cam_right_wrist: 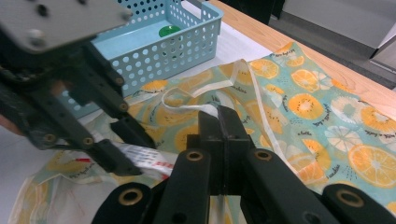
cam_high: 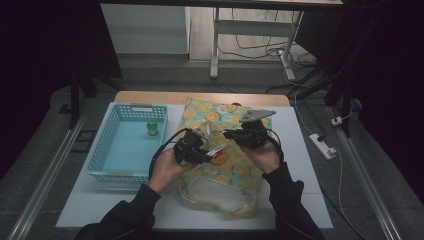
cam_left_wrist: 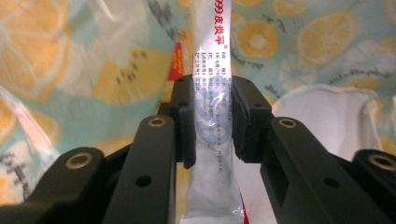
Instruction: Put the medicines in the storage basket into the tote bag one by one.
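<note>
Above the tabletop (cam_high: 300, 150), in the high view, both hands meet over a fruit-print bag (cam_high: 235, 170). The left claw (cam_high: 207, 150) carries a white sachet (cam_high: 216, 150), small and hard to make out there; the right claw (cam_high: 231, 134) is dark against the cloth. A blue basket (cam_high: 107, 150) with a green-capped item (cam_high: 152, 129) sits to the left.

Along the left claw (cam_left_wrist: 212, 116), the jaws press both sides of the sachet (cam_left_wrist: 212, 93), whose ends are cut off.

Along the right claw (cam_right_wrist: 223, 126), the jaws are pinched together; whether they nip the bag's pale strap (cam_right_wrist: 205, 91) is hidden. The left claw (cam_right_wrist: 126, 149) holds the sachet (cam_right_wrist: 149, 158) beside it, with the basket (cam_right_wrist: 177, 46) behind.
</note>
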